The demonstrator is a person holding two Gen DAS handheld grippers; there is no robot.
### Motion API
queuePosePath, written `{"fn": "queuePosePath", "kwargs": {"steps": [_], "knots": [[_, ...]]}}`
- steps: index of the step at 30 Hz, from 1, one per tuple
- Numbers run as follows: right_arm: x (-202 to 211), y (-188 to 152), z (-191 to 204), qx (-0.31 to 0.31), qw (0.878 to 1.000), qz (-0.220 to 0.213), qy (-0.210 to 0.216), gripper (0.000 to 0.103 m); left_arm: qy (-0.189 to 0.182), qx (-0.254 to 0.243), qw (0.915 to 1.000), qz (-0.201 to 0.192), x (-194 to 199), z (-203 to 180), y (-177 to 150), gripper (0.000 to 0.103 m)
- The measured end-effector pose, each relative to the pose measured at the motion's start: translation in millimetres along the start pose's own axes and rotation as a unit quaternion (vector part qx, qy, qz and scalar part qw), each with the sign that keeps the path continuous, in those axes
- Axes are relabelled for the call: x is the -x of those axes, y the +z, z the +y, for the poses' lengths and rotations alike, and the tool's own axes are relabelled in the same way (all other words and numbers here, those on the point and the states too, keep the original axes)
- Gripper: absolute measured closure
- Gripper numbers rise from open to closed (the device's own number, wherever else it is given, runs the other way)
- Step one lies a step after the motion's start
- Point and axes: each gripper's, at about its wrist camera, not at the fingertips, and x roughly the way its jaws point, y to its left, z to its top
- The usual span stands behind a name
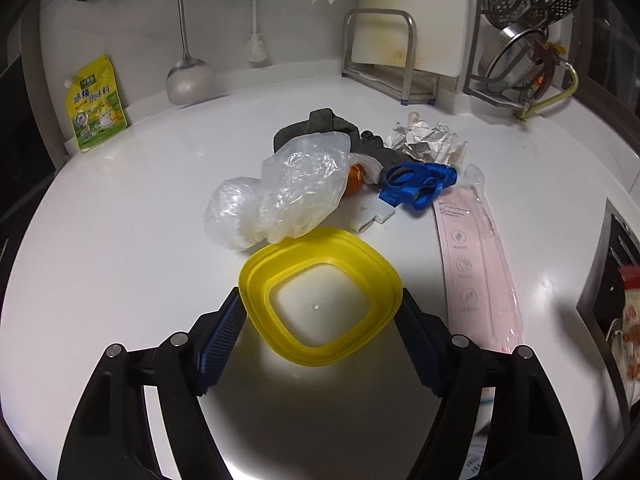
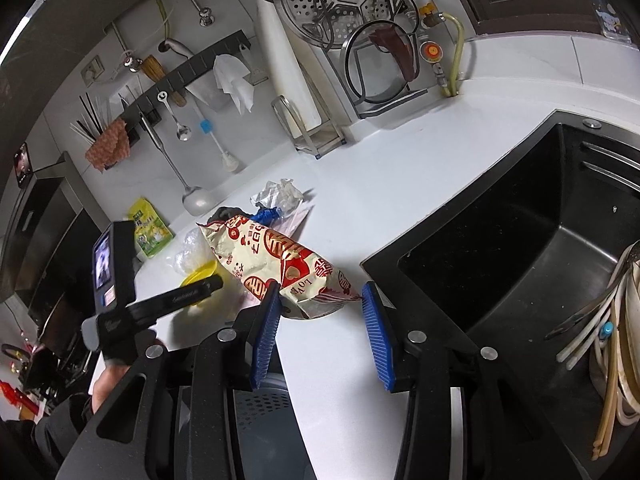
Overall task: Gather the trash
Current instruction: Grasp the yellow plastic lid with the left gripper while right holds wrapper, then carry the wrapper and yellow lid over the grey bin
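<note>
My left gripper (image 1: 320, 312) is open with its jaws on either side of a yellow plastic lid (image 1: 320, 300) that lies on the white counter (image 1: 120, 240). Beyond the lid lie a crumpled clear plastic bag (image 1: 280, 200), a blue ribbon (image 1: 416, 184), crumpled white paper (image 1: 428, 140), a dark grey foam piece (image 1: 320, 124) and a long pink wrapper (image 1: 476, 272). My right gripper (image 2: 320, 300) is open around the end of a red and cream snack bag (image 2: 276, 260), which appears to be off the counter. The left gripper shows in the right wrist view (image 2: 172, 300).
A black sink (image 2: 520, 248) lies to the right of the counter. A cutting board rack (image 1: 384, 60), a dish rack with a steamer (image 1: 532, 32), hanging utensils (image 1: 184, 40) and a yellow seasoning pouch (image 1: 96, 104) line the back wall. A grey perforated bin (image 2: 264, 420) sits below the counter edge.
</note>
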Motion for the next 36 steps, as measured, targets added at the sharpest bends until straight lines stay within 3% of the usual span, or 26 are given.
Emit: {"fn": "queuePosePath", "kwargs": {"steps": [19,32,36], "knots": [[5,-11,20,0.045,0.999,0.007,-0.029,0.063,-0.022,-0.059,0.9965,-0.055,110,33,-76,0.030],[60,-83,65,0.041,0.999,0.014,-0.028,0.063,-0.052,-0.092,0.9928,-0.056,131,31,-128,0.030],[68,-102,75,0.067,0.996,0.029,-0.059,0.063,-0.059,-0.101,0.9913,-0.061,138,29,-140,0.030]]}}
